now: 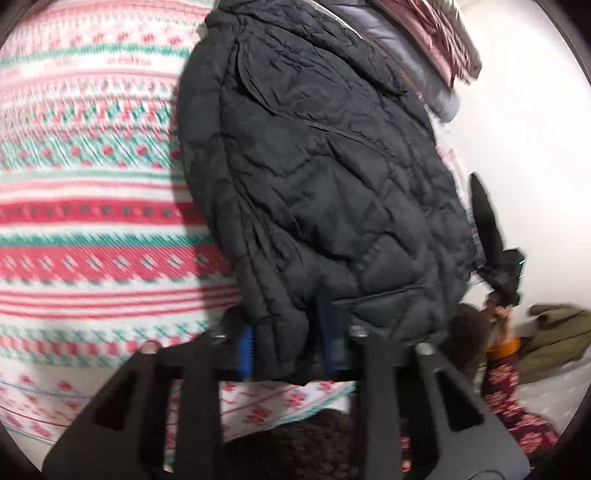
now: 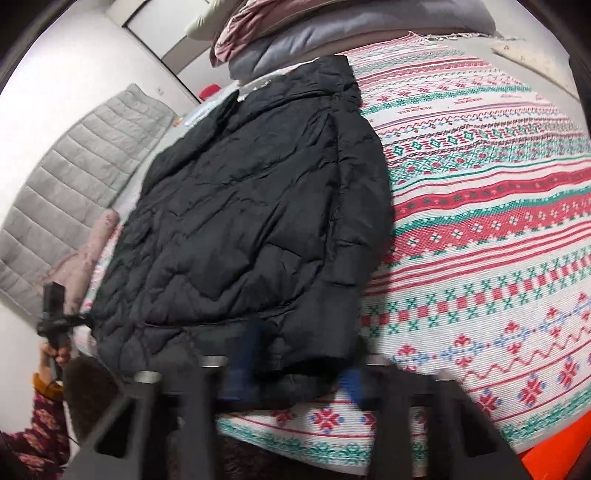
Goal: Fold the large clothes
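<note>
A black quilted puffer jacket (image 1: 317,177) lies on a bed covered by a red, green and white patterned blanket (image 1: 88,206). It also shows in the right wrist view (image 2: 243,221), with sleeves folded in. My left gripper (image 1: 291,350) has its blue-padded fingers (image 1: 245,350) around the jacket's hem. My right gripper (image 2: 295,373) has its blue fingers (image 2: 242,373) around the hem's other side. In the left wrist view the right gripper (image 1: 495,251) shows at the jacket's right corner, gripping black fabric.
Folded pink and grey bedding (image 2: 295,33) is piled at the bed's far end. A grey quilted garment (image 2: 74,184) hangs by the white wall. An olive garment (image 1: 554,339) lies on the floor. An orange object (image 2: 554,454) sits at the lower right.
</note>
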